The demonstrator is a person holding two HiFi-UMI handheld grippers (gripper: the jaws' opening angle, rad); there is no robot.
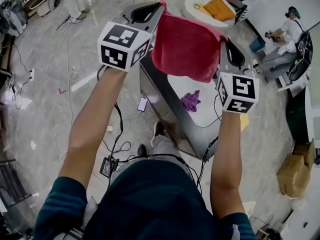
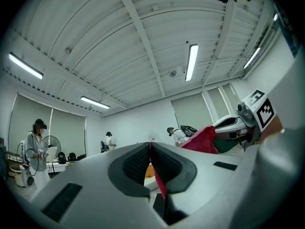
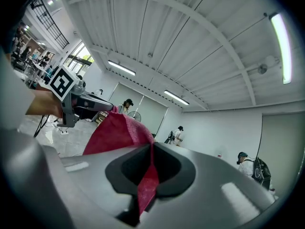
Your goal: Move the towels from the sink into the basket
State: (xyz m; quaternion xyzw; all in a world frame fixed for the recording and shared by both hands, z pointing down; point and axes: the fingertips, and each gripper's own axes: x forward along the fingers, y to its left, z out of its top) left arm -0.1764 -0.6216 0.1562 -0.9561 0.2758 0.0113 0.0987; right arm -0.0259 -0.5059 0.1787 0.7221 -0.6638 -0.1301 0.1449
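I hold a red towel spread in the air between both grippers, above the sink. My left gripper is shut on its upper left corner, and my right gripper is shut on its right corner. A thin edge of the red towel runs between the closed pads in the left gripper view. The right gripper view shows a red towel strip pinched the same way. A purple towel lies in the sink. The white basket beyond holds an orange towel.
Cables trail over the marble floor on the left. Cardboard boxes sit at the lower right. A person stands at the far right, and others stand farther off in the room.
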